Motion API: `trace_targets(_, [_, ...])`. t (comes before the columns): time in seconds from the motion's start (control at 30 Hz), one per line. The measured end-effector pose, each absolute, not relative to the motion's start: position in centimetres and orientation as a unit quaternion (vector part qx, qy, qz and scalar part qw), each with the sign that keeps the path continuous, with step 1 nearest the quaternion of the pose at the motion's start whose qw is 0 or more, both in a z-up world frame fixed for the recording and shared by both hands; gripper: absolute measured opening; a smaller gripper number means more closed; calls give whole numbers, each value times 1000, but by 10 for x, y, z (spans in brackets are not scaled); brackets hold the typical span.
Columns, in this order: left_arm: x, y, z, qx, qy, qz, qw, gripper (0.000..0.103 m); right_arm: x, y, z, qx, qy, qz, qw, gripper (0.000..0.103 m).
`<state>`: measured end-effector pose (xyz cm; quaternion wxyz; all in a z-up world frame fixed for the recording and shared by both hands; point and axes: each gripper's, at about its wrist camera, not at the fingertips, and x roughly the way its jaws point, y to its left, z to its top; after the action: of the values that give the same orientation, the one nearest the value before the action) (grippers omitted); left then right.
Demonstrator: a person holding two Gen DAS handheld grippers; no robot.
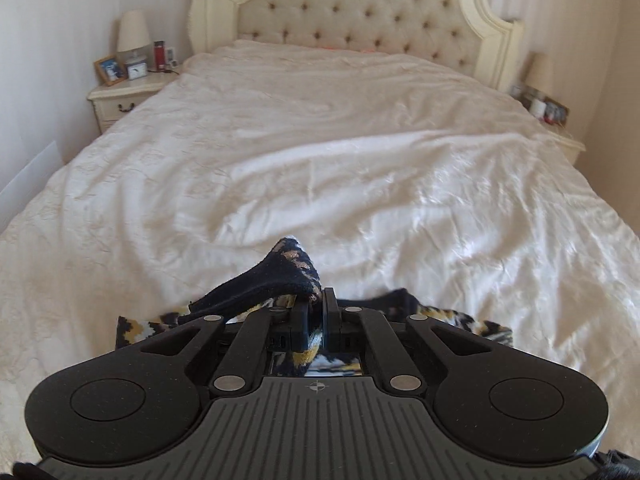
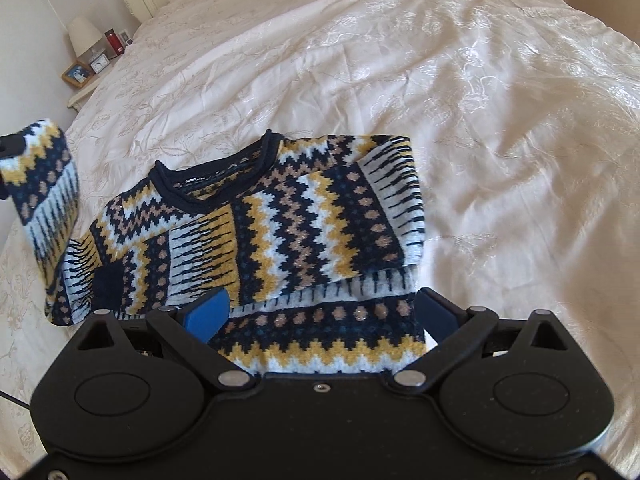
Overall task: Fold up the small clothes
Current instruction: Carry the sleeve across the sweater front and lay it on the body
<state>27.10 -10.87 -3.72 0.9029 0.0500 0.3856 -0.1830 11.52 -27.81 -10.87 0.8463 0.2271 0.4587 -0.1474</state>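
Observation:
A small knitted sweater point(image 2: 280, 220) with navy, yellow, white and tan zigzag bands lies on the white bedspread point(image 2: 480, 120), neck hole facing the headboard, its right sleeve folded across the body. My right gripper point(image 2: 322, 312) is open just above the sweater's lower hem, its blue pads point(image 2: 210, 314) on either side of the fabric. One sleeve point(image 2: 40, 184) is lifted off the bed at the left edge of the right wrist view. My left gripper point(image 1: 316, 312) is shut on that sleeve's dark cuff point(image 1: 280, 272), and patterned knit hangs below its fingers.
The bedspread point(image 1: 320, 140) stretches to a tufted cream headboard point(image 1: 352, 4). A nightstand point(image 1: 124, 96) on the left carries a lamp, a clock, a photo frame and a red bottle. Another nightstand point(image 1: 560, 136) with a lamp stands on the right.

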Motion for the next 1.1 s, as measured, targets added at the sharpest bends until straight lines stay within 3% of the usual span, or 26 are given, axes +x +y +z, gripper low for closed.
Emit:
trace_targets(0.3, [243, -184, -83, 124, 427, -235, 864, 12, 99, -289, -114, 222, 459, -161, 845, 99])
trace_targets(0.37, [236, -187, -78, 138, 417, -246, 864, 30, 96, -289, -116, 223, 459, -165, 844, 99])
trace_targets(0.53, [222, -189, -64, 149, 382, -305, 860, 39, 96, -286, -120, 225, 462, -175, 840, 99])
trace_targets(0.77, [216, -148, -60, 159, 369, -293, 867, 41, 106, -276, -119, 212, 459, -182, 843, 99])
trace_targets(1.1, [255, -51, -102, 139, 452, -169, 865, 41, 143, -251, -117, 174, 461, -166, 854, 99])
